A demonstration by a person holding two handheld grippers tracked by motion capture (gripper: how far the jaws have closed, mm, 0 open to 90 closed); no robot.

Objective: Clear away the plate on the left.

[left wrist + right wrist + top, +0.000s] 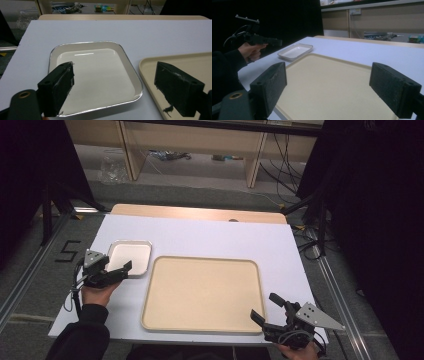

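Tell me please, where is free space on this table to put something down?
The beige tray is bare inside. The white table is free behind it and along its right edge. The small white dish is also bare. It is tight at the left, where the open left tool hovers at the dish's near edge.

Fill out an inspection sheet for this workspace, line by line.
Surface: white table top, bare apart from the job's things.
Job's things: small white dish beside large beige tray, apart; both empty.
Clutter: nothing seen on the table.
Grippers: left claw open at the dish's near edge; right claw open at the tray's near right corner.
Cables: black cables on the floor beyond.
Surroundings: wooden shelving, dark curtains.
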